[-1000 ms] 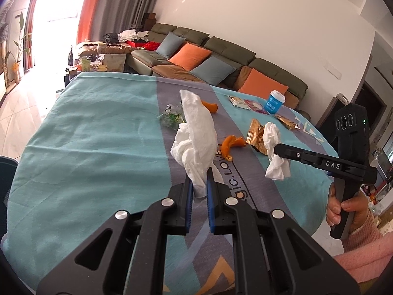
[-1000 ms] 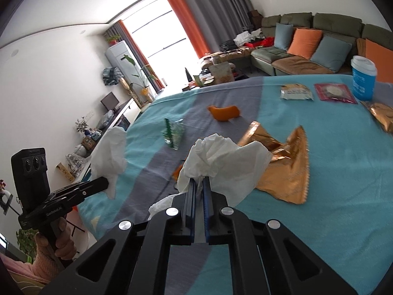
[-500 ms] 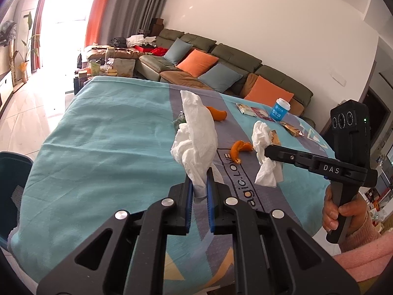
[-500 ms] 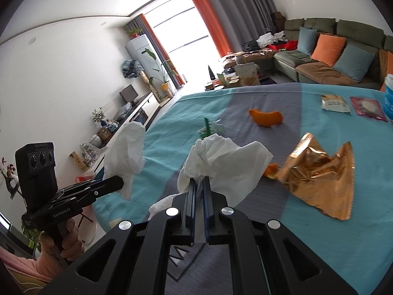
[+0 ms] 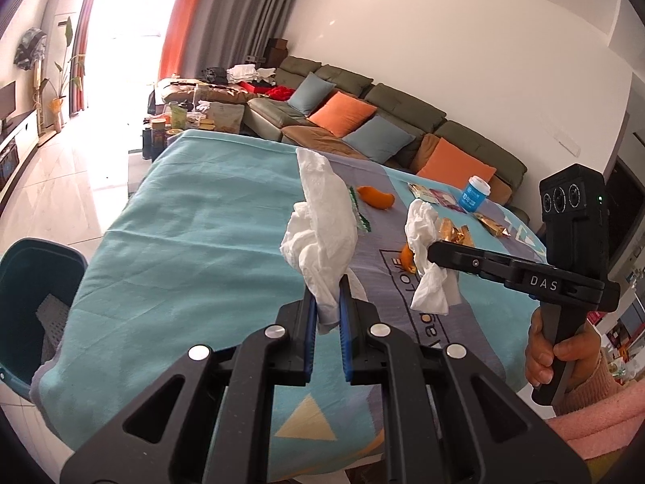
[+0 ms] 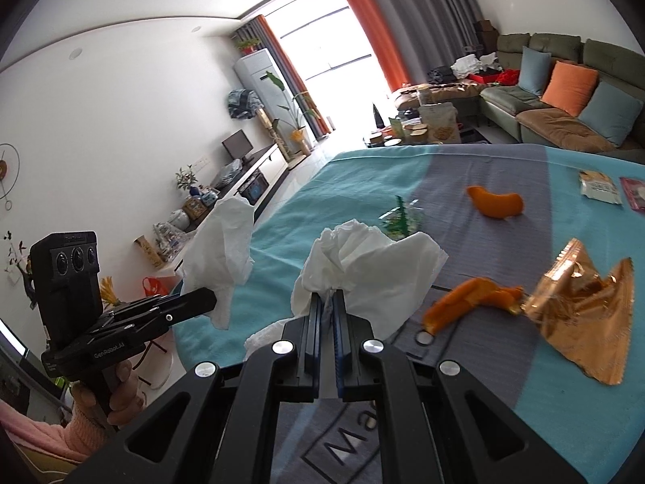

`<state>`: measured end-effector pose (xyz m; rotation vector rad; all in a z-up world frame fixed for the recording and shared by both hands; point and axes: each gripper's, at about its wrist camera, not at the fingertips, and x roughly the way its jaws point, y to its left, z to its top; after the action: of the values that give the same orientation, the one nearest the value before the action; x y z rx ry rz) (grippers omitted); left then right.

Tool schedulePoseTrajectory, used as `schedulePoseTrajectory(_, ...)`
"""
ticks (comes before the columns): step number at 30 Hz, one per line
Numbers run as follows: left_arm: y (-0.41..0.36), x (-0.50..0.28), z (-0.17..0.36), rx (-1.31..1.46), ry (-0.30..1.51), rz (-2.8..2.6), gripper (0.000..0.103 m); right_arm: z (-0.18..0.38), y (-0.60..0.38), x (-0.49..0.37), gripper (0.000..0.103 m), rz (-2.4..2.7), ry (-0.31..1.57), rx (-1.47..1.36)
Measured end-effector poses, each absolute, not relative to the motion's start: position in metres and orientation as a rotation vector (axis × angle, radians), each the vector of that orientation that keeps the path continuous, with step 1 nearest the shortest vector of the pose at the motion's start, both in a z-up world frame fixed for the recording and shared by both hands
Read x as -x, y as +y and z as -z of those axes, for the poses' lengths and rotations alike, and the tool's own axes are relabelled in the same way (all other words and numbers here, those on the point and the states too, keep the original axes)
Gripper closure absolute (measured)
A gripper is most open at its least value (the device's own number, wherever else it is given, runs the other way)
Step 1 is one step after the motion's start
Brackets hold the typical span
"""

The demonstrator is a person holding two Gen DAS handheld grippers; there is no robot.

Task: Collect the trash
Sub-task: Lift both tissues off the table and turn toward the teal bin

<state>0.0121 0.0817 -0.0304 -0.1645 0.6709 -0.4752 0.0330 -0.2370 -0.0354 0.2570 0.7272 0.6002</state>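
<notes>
My left gripper (image 5: 325,296) is shut on a crumpled white tissue (image 5: 322,234) that stands up above the teal tablecloth (image 5: 181,250). My right gripper (image 6: 327,298) is shut on a second white tissue (image 6: 363,258). Each gripper shows in the other's view: the right one (image 5: 433,250) with its tissue (image 5: 427,258) at the right, the left one (image 6: 209,296) with its tissue (image 6: 225,250) at the left. On the cloth lie two orange peels (image 6: 498,203) (image 6: 463,302), a gold foil wrapper (image 6: 584,318) and a green-printed clear wrapper (image 6: 399,218).
A dark teal bin (image 5: 28,306) stands on the floor by the table's left edge. Snack packets (image 6: 598,187) and a blue paper cup (image 5: 475,193) sit at the far side. A sofa (image 5: 383,133) with cushions lies behind the table. A hand in a pink sleeve (image 5: 564,359) holds each gripper.
Both grippers, each still holding its tissue, have drawn back and swung left over the table. The teal bin has come into the left wrist view at the lower left.
</notes>
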Motion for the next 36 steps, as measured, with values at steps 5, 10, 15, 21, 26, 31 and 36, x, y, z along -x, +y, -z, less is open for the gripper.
schedulePoseTrajectory(5, 0.093, -0.008, 0.028, 0.175, 0.662, 0.451, 0.093, 0.034, -0.222, -0.034, 0.098, -0.629, 0.725, -0.243)
schedulePoseTrajectory(10, 0.104, -0.005, 0.027, 0.184, 0.657, 0.428, 0.093, 0.034, -0.212, -0.036, 0.099, -0.657, 0.727, -0.237)
schedulePoseTrajectory(15, 0.114, -0.002, 0.027, 0.192, 0.654, 0.407, 0.093, 0.033, -0.203, -0.037, 0.099, -0.680, 0.731, -0.229)
schedulePoseTrajectory(21, 0.121, 0.002, 0.025, 0.201, 0.652, 0.385, 0.093, 0.032, -0.192, -0.040, 0.098, -0.703, 0.733, -0.217)
schedulePoseTrajectory(26, 0.124, 0.005, 0.024, 0.205, 0.652, 0.369, 0.093, 0.029, -0.187, -0.041, 0.098, -0.722, 0.735, -0.211)
schedulePoseTrajectory(31, 0.131, 0.010, 0.024, 0.214, 0.651, 0.350, 0.093, 0.028, -0.179, -0.042, 0.099, -0.738, 0.737, -0.202)
schedulePoseTrajectory(36, 0.139, 0.013, 0.024, 0.222, 0.650, 0.326, 0.093, 0.029, -0.169, -0.045, 0.099, -0.757, 0.741, -0.194)
